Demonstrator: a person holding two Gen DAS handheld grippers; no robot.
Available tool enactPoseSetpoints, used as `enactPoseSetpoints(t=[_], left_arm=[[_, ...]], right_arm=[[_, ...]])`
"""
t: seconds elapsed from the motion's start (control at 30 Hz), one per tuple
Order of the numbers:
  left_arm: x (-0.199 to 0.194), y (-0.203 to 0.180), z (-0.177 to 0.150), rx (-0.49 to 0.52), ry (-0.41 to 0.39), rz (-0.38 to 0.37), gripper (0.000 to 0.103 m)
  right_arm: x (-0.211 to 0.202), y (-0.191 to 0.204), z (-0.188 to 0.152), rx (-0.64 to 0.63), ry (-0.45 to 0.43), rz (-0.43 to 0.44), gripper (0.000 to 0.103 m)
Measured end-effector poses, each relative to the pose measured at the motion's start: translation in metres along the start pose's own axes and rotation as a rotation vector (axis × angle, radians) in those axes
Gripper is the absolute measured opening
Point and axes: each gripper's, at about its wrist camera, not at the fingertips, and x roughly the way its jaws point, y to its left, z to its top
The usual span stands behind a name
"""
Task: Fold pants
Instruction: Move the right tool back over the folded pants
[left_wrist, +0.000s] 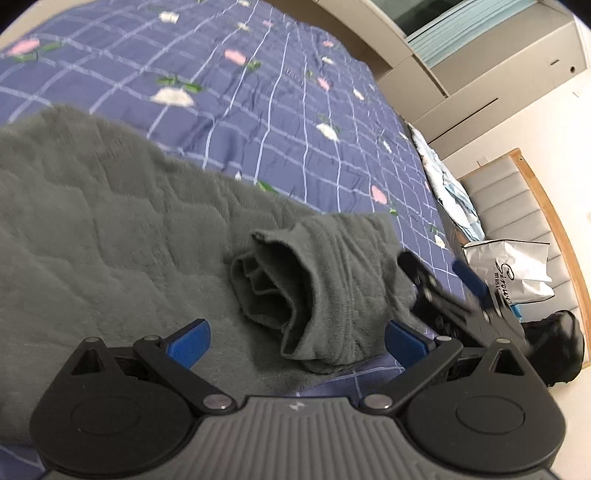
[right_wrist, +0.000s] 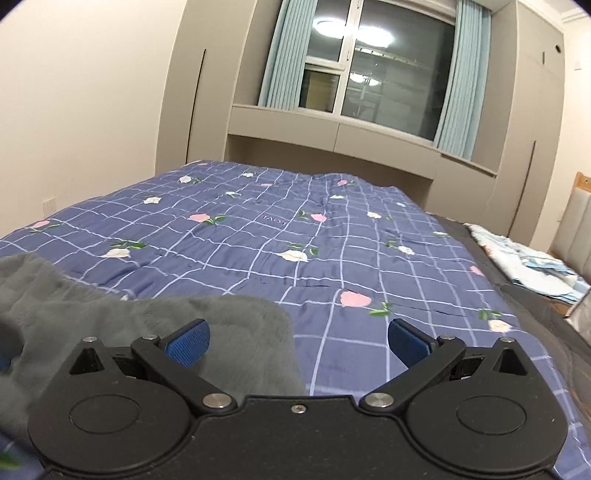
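The grey pants (left_wrist: 122, 229) lie on the checked quilt (left_wrist: 258, 92), their cuff end (left_wrist: 314, 288) rumpled and unfolded. Both the left gripper (left_wrist: 297, 341) and right gripper (right_wrist: 298, 341) are spread wide, holding nothing. Folding seems barely begun; next, each should pinch a cuff corner.

Even indoor light; ceiling lamps glare in the dark window (right_wrist: 373, 66). Fisheye bends edges; slight motion blur throughout.
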Motion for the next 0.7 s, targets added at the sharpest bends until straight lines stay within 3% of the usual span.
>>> enactPoseSetpoints(t=[0.17,0.37,0.7], left_arm=[[0.009,0.011,0.002,-0.027,0.012,-0.032,0.102],[0.013,0.019,0.005,-0.063,-0.006,-0.065,0.101],[0.018,0.017,0.01,-0.105,0.001,-0.095,0.099]], right_arm=[[0.036,0.002,0.0,-0.04,0.041,0.028,0.102],[0.056,0.013,-0.023,-0.069,0.107,0.016,0.102],[0.049,0.013,-0.022,-0.068,0.074,0.006,0.102]])
